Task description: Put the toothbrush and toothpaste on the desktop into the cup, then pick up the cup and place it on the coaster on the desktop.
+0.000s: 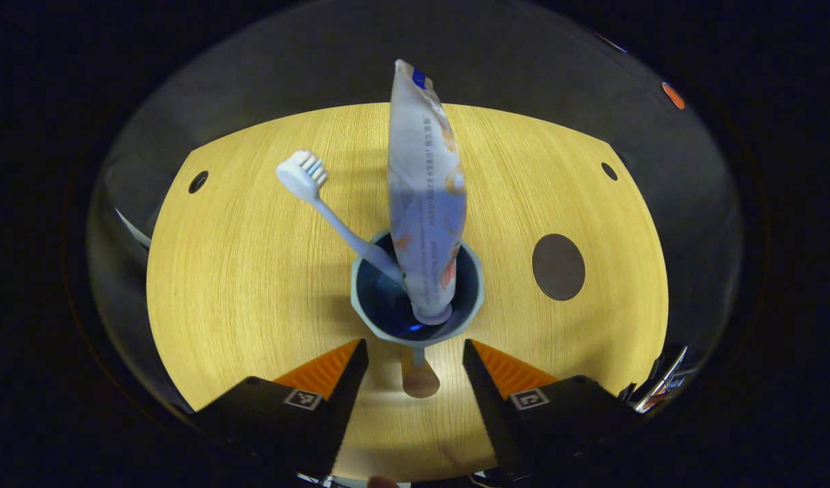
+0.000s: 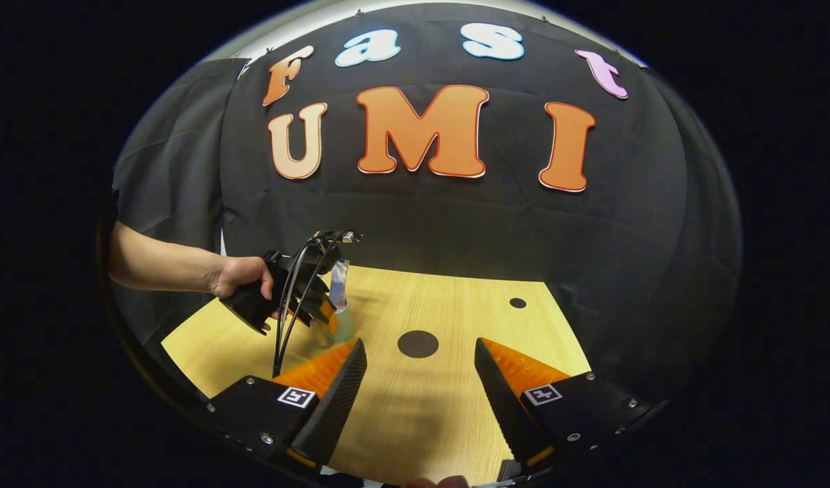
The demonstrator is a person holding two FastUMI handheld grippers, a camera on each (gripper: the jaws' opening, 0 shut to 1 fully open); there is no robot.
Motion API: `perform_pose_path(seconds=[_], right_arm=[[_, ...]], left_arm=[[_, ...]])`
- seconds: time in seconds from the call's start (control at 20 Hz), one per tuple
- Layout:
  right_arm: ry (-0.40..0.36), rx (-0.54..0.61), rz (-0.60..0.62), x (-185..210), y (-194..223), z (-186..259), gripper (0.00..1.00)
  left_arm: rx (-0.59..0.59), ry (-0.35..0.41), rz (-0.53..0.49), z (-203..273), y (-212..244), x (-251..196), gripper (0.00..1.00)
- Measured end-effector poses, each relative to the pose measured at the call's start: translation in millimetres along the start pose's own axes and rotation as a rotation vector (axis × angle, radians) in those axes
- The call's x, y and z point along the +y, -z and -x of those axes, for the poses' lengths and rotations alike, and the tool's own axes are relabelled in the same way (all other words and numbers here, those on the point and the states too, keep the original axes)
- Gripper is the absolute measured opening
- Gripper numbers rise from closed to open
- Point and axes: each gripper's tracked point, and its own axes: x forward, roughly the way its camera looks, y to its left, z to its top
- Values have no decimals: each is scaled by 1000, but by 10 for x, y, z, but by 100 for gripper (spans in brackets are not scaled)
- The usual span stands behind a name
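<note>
left gripper (image 1: 415,352) spread wide, holding nothing | cup (image 1: 417,288) on desk (image 1: 252,285) just ahead of its fingertips, toothbrush (image 1: 320,196) and toothpaste (image 1: 425,183) standing inside | coaster (image 1: 558,267) ahead-right | right gripper (image 2: 420,352) spread wide, empty, coaster ahead

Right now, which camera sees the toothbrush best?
The left gripper view: the toothbrush leans out of the cup, bristles up, beside the toothpaste. In the right gripper view the cup is far off, partly behind the other gripper; I can't make out the toothbrush.

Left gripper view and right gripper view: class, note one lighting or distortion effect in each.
Left gripper view: the table edge bows under fisheye; the toothpaste shadows the cup. Right gripper view: the table is bright, the wall dim.
</note>
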Motion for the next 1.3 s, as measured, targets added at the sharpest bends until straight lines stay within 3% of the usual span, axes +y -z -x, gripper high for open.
perform_pose_path(seconds=[0.1, 0.3, 0.35, 0.4, 0.7, 1.05, 1.3], right_arm=[[8, 4, -5, -34, -1, -39, 95], [19, 31, -28, -80, 61, -79, 96], [21, 34, -29, -77, 71, -86, 95], [22, 39, -31, -81, 84, -78, 95], [24, 48, -45, -85, 128, -67, 96], [40, 38, -76, -178, 148, -7, 96], [68, 21, -93, -356, 152, 123, 96]], left_arm=[[22, 4, 6, -49, 26, -16, 61], [47, 2, 5, -138, 57, -13, 57], [53, -4, -3, -154, 62, -2, 31], [64, 0, -17, -169, 76, -2, 28], [50, -21, -27, -109, 65, -22, 21], [-4, -43, -74, 24, -73, -43, 22], [-83, 2, -142, 138, -431, -516, 20]])
